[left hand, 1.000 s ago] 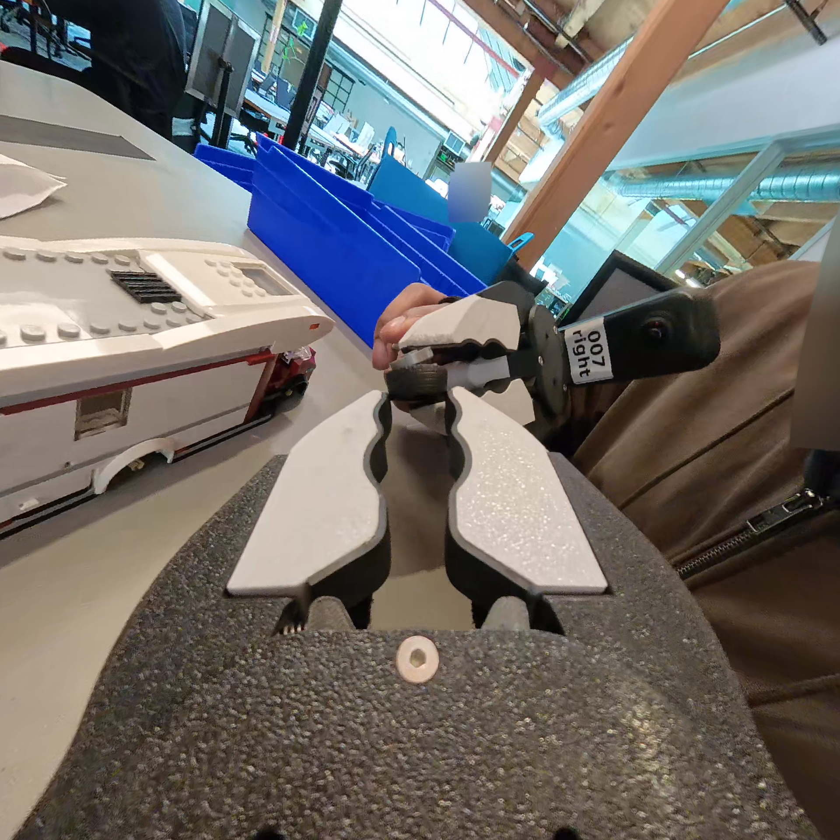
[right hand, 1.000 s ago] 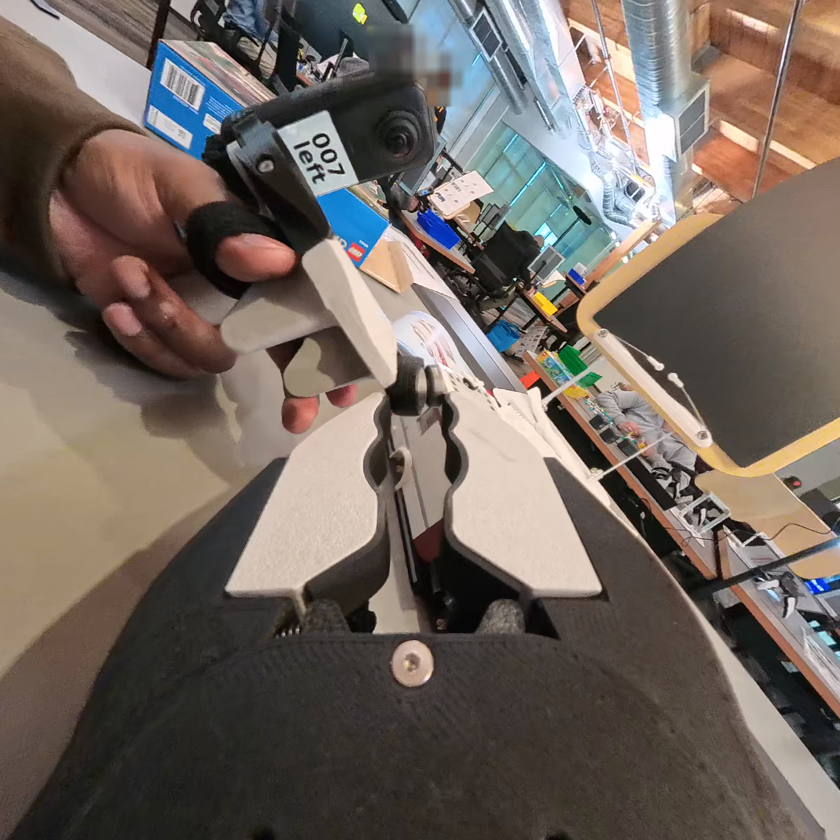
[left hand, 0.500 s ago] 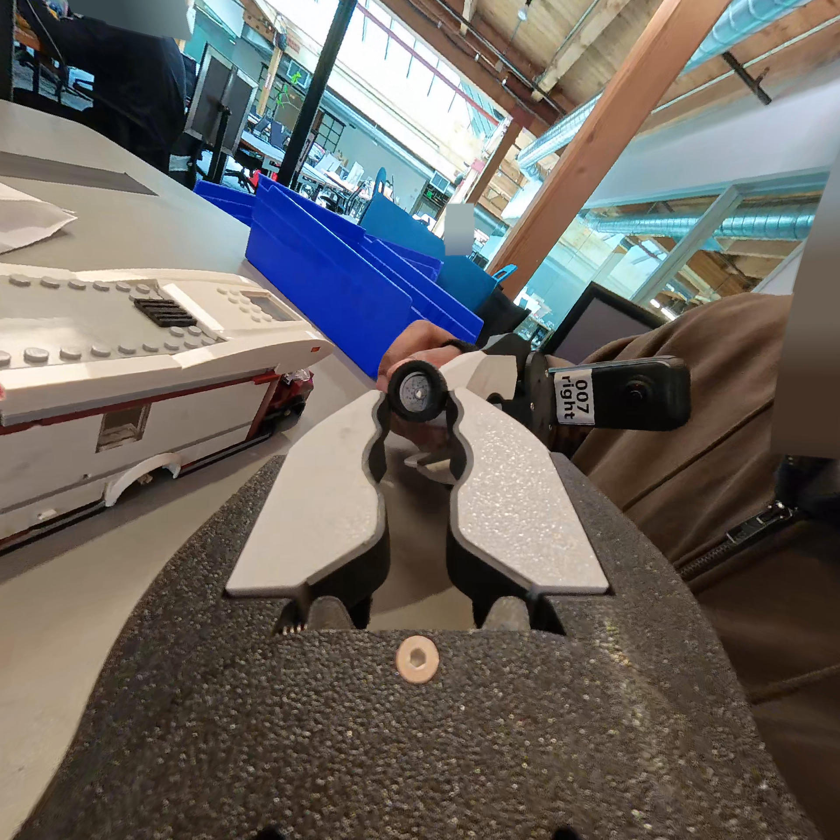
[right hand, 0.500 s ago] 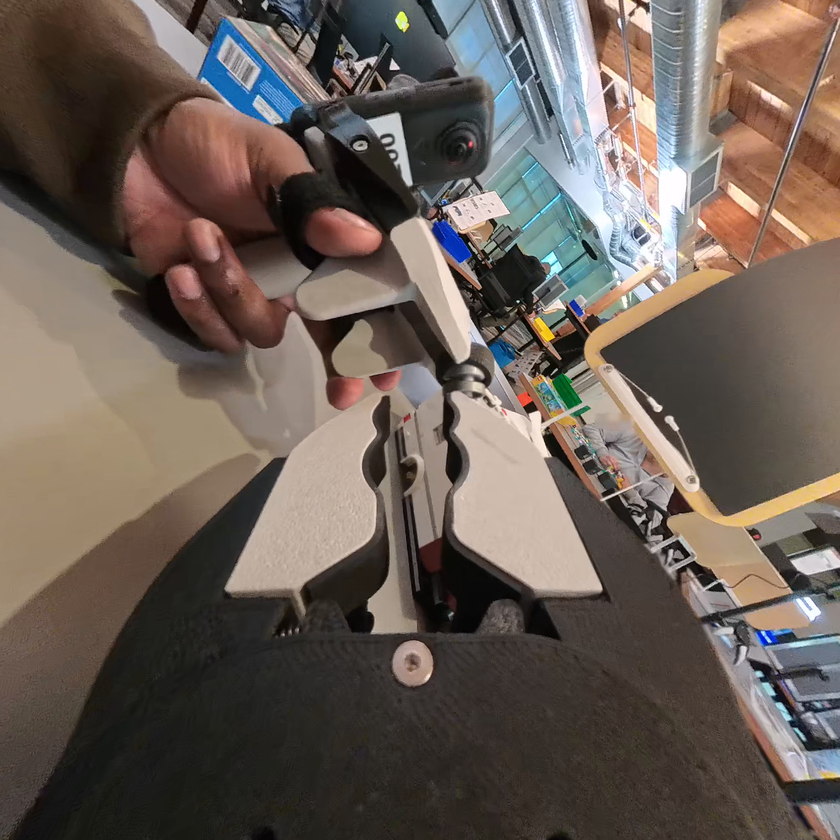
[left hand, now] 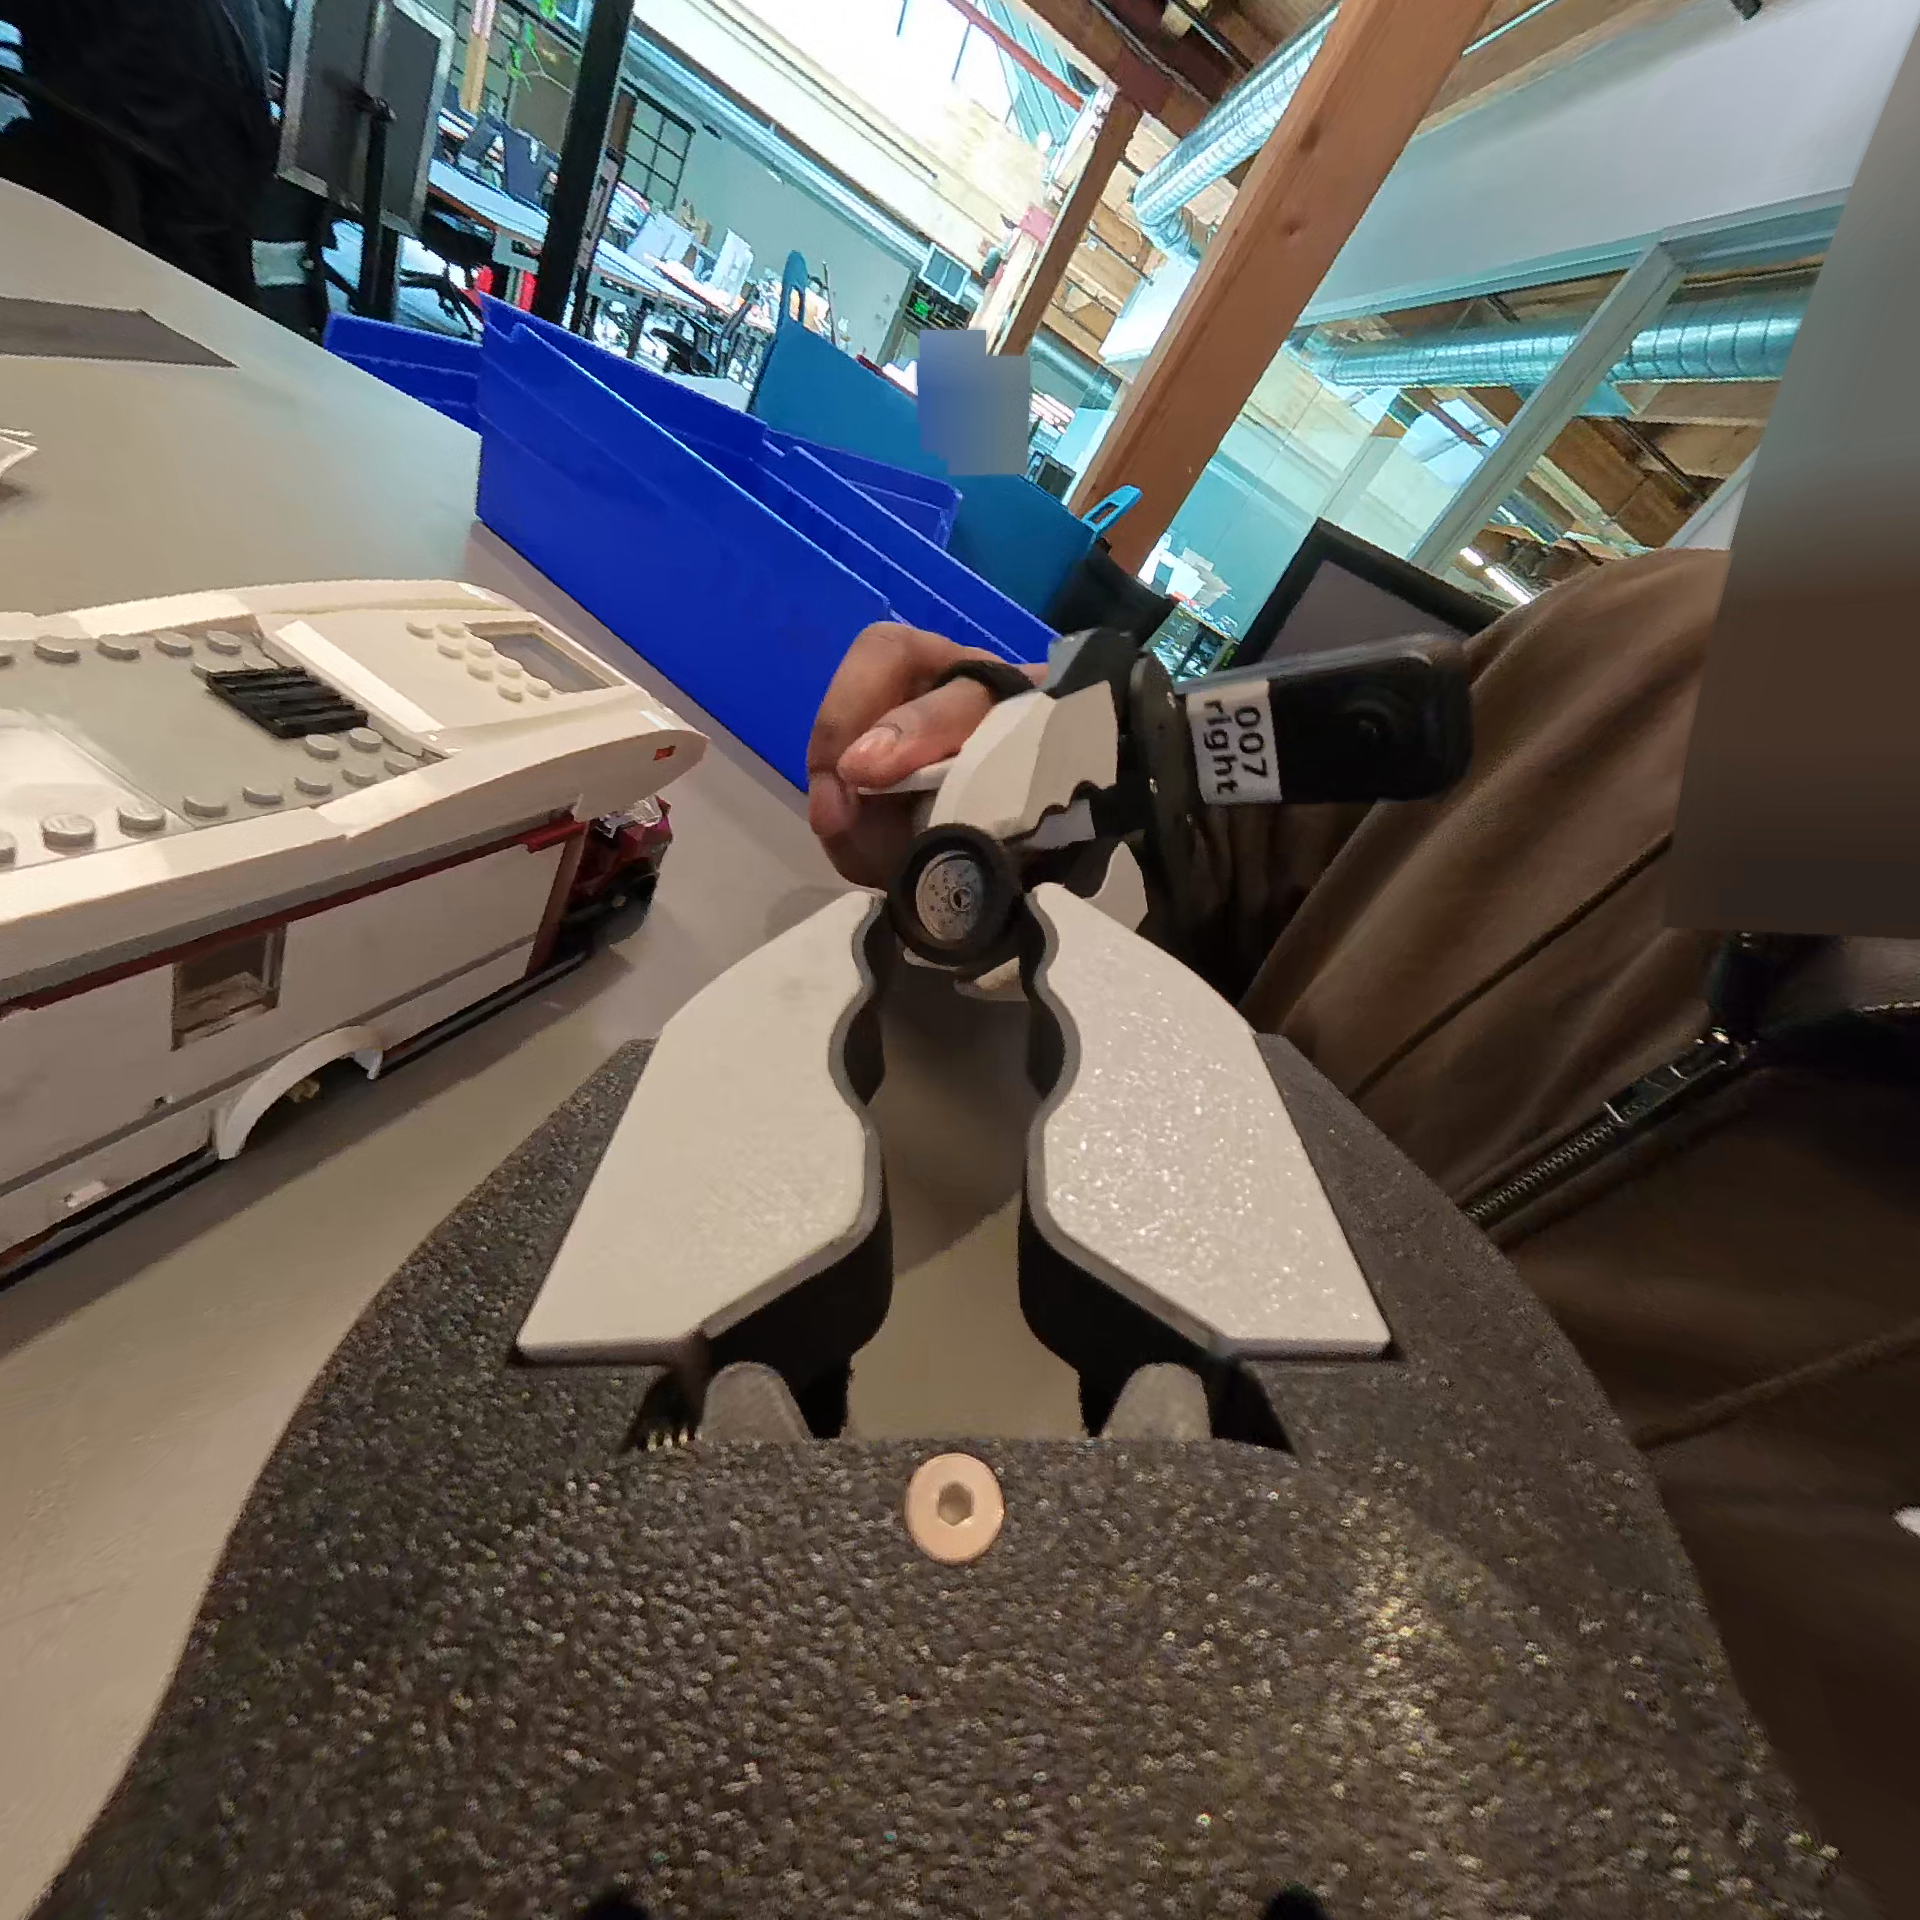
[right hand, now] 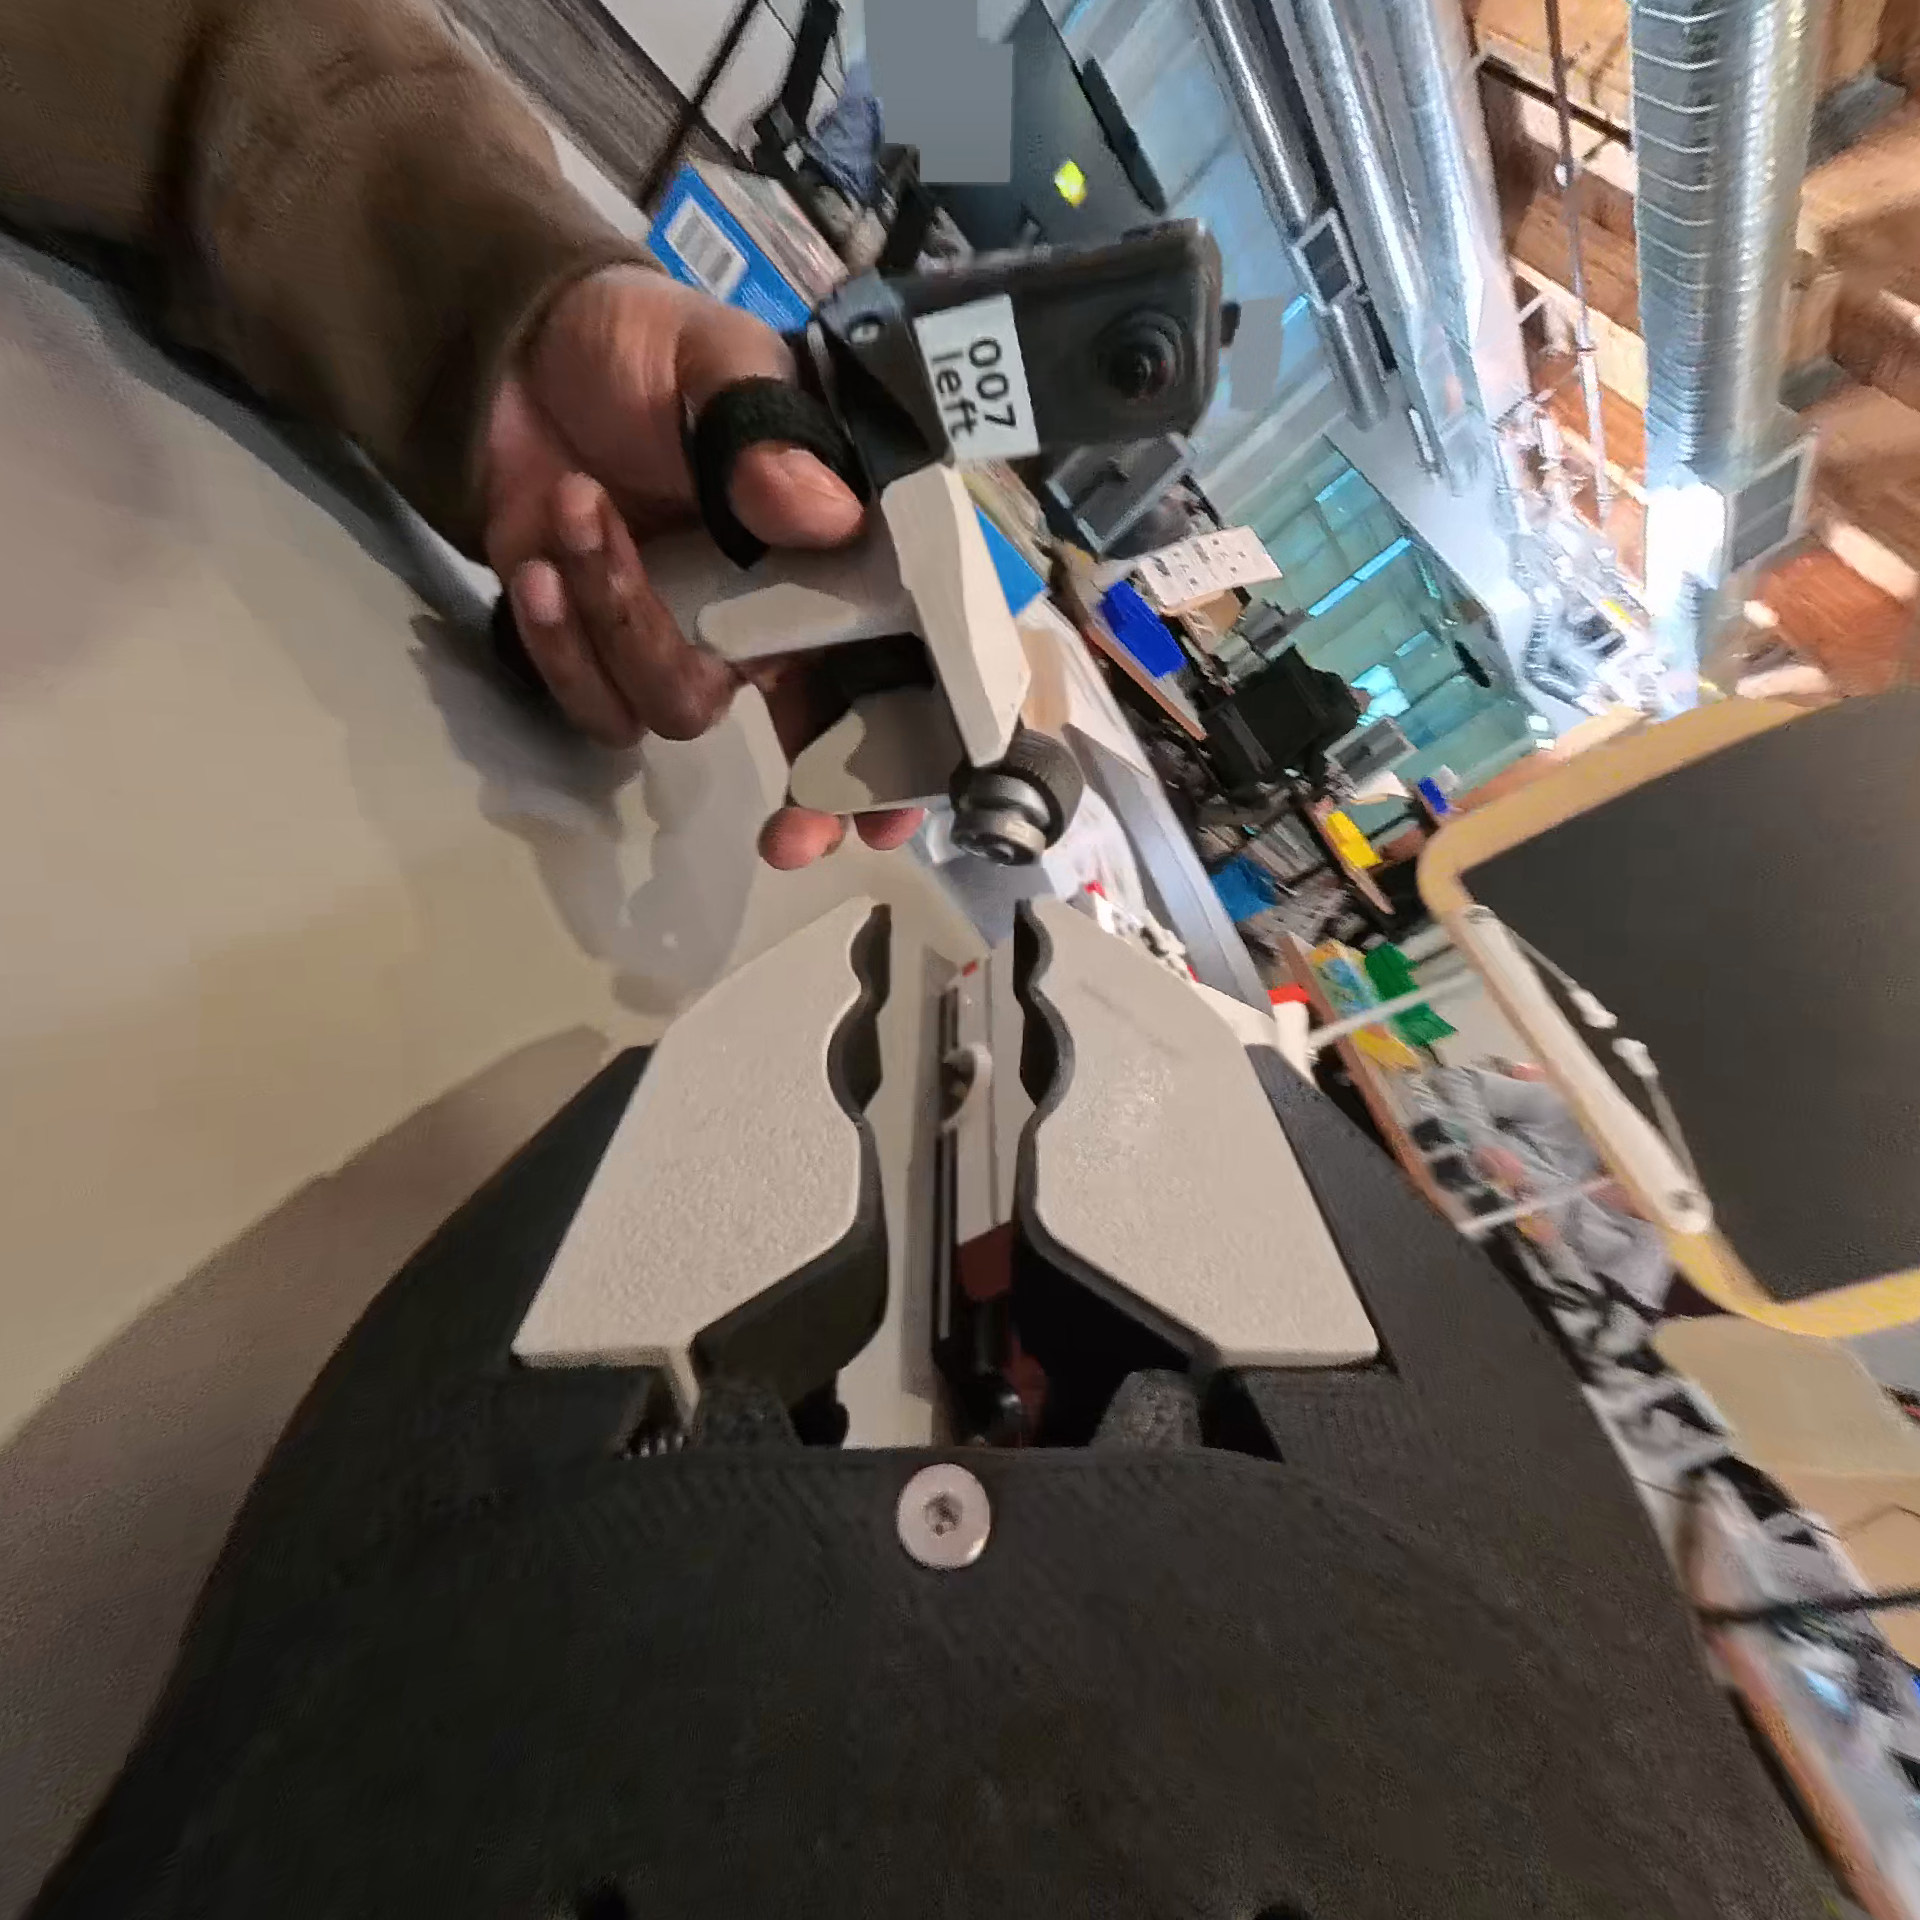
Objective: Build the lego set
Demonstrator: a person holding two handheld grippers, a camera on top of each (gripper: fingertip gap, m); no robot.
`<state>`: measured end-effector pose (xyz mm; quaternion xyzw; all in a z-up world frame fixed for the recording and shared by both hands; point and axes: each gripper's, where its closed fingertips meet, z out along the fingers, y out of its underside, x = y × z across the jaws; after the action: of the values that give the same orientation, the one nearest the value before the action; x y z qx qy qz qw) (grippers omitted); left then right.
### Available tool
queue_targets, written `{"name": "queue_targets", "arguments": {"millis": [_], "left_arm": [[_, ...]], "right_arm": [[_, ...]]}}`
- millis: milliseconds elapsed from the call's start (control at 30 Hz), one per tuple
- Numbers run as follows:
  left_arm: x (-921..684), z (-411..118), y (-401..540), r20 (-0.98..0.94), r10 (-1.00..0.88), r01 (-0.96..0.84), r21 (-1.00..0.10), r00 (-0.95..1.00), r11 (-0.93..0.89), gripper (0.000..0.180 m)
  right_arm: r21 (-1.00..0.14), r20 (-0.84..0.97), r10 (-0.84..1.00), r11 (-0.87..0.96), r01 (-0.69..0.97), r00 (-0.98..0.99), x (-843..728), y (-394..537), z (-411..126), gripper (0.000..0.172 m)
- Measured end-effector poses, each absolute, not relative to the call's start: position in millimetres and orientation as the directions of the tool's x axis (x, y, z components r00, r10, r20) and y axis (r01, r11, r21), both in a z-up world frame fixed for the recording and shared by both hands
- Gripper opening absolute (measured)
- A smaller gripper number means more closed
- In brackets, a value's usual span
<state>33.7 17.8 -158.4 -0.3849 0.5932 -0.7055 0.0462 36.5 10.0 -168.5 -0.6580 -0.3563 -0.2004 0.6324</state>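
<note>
Where the left view looks along the left gripper (left hand: pixel 956 920), its fingers pinch one small black wheel (left hand: pixel 954 896), lifted above the bench (left hand: pixel 208 468) beside one white toy camper (left hand: pixel 312 831). From the right view, the right gripper (right hand: pixel 951 925) has let that wheel go; its fingers stand narrowly apart, empty, just short of it.

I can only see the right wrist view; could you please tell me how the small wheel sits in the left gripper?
Observer: The black wheel sits between both fingertips of the left gripper, with its grey hub facing that gripper's camera.
Operator: Thank you. What stands to that gripper's left?
Observer: A white brick-built camper with a red stripe along its side, standing on the table.
Operator: And beyond the camper?
Observer: Blue bins, nested together on the table.
</note>
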Motion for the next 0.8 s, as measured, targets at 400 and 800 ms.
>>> {"name": "queue_targets", "arguments": {"millis": [400,800], "left_arm": [[15.8,-174.8,-15.7,0.659,-0.304,-0.613,-0.752,-0.688,-0.241,0.024],[9.7,-168.4,-22.9,0.772,-0.13,-0.72,-0.629,-0.622,-0.294,0.023]], "right_arm": [[-0.842,0.507,0.457,0.081,0.534,0.731,11.6,1.0,-172.9,0.028],[-0.858,0.474,0.513,0.087,0.506,0.716,10.4,-4.0,-173.1,0.032]]}}
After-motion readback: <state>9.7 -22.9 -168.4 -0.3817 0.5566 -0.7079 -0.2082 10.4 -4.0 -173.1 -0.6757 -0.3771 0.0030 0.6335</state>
